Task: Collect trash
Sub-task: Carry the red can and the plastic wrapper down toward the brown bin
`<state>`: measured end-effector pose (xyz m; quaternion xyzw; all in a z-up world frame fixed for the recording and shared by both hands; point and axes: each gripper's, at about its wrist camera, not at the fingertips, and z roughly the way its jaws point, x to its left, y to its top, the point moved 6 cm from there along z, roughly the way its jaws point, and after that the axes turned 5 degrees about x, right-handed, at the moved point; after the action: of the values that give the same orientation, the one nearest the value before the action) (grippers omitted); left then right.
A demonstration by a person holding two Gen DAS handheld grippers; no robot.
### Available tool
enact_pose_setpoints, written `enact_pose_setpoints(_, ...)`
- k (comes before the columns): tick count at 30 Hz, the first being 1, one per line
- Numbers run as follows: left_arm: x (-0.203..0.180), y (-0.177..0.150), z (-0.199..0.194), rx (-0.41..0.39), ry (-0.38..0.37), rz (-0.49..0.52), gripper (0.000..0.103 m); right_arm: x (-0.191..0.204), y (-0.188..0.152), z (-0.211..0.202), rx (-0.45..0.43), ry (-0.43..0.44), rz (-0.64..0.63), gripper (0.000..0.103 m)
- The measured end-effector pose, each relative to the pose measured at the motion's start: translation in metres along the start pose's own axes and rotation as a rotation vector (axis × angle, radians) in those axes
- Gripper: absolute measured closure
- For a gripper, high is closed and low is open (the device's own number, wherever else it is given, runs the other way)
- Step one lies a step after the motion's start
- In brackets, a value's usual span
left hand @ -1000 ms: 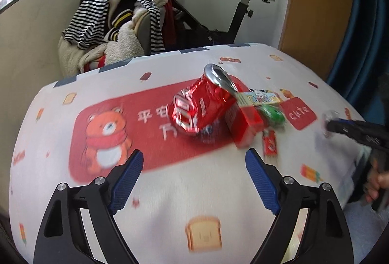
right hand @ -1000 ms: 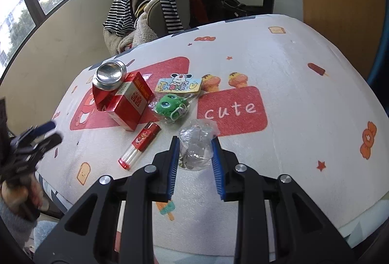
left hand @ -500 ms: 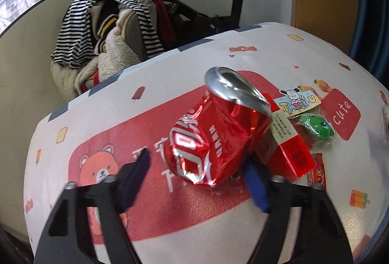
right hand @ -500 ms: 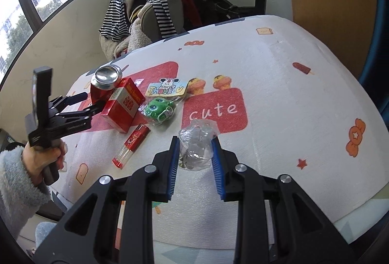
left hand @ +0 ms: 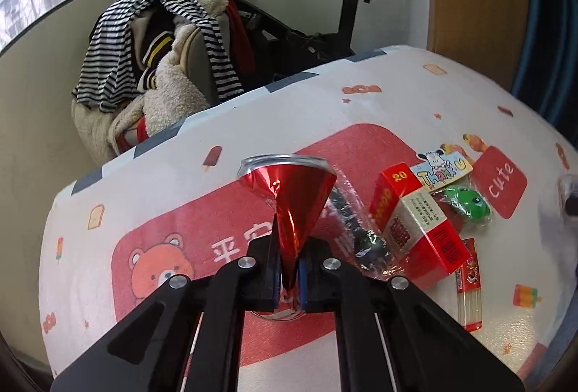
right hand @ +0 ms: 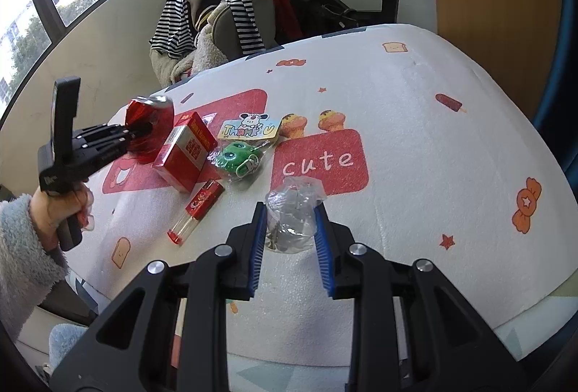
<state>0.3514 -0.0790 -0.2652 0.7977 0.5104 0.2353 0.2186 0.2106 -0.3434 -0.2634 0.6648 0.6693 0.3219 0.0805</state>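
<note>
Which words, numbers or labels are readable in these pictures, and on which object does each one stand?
"cute": white letters on a red patch of the tablecloth.
"Thank U": on the cartoon dog card.
"20": on the top of the red box.
Chinese characters on the tablecloth's red bear panel: partly hidden, not readable with certainty.
Print on the red box's sides and on the red lighter: too small.

Bare tablecloth (right hand: 415, 125) right of litter, red box (right hand: 186, 153) seemingly crowding can (right hand: 150, 125)
</note>
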Motion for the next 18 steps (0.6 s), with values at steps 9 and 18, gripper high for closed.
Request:
enact_pose_setpoints(9,0.03,-0.016,-0.047,-0.044,-0.153,-0.176,0.096,0.015,-0.005,-0.004,0.009,0.018,-0.021,0.074)
enact_pose_setpoints(18,0.031,-0.057,-0.113,-0.077,-0.254,-0.259,0.096,0.043,-0.012,-0.014,0.007,0.045,-0.056,0.074)
